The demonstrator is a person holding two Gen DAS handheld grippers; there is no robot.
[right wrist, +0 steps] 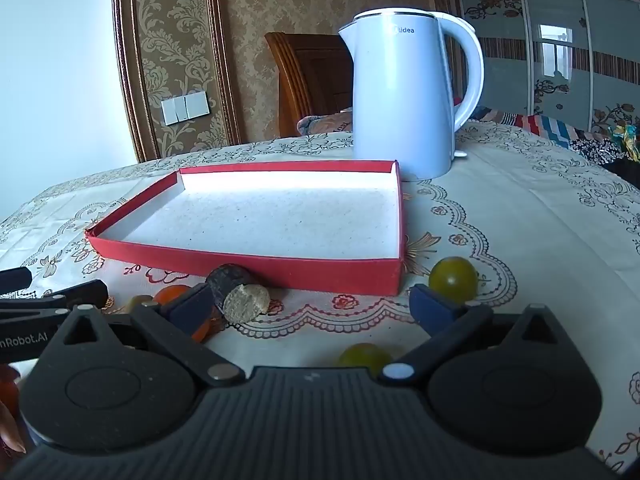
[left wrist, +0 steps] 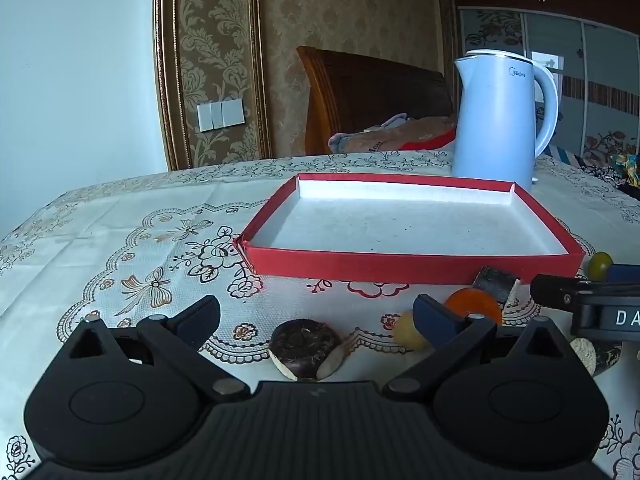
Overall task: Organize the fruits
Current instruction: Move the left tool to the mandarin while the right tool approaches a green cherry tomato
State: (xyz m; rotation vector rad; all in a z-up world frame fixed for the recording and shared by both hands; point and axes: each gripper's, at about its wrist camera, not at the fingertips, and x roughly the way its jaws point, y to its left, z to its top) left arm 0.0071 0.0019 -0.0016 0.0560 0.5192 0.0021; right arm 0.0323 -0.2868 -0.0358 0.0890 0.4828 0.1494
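A floral tablecloth [left wrist: 120, 216] covers my table. Ahead of both spread grippers, left [left wrist: 316, 316] and right [right wrist: 316, 304], sits an empty red tray [left wrist: 400, 266]; small round fruits [right wrist: 453, 279] lie near their fingers.

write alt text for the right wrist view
An open right claw hovers over a lace tablecloth before an empty shallow red cardboard tray, with round green fruits and a dark cylindrical piece nearby. A pale blue electric kettle stands behind.

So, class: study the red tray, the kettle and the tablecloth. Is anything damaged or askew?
Yes. The red tray's near left corner looks torn and crumpled where its walls meet. The kettle stands upright, and nothing looks spilled on the tablecloth.
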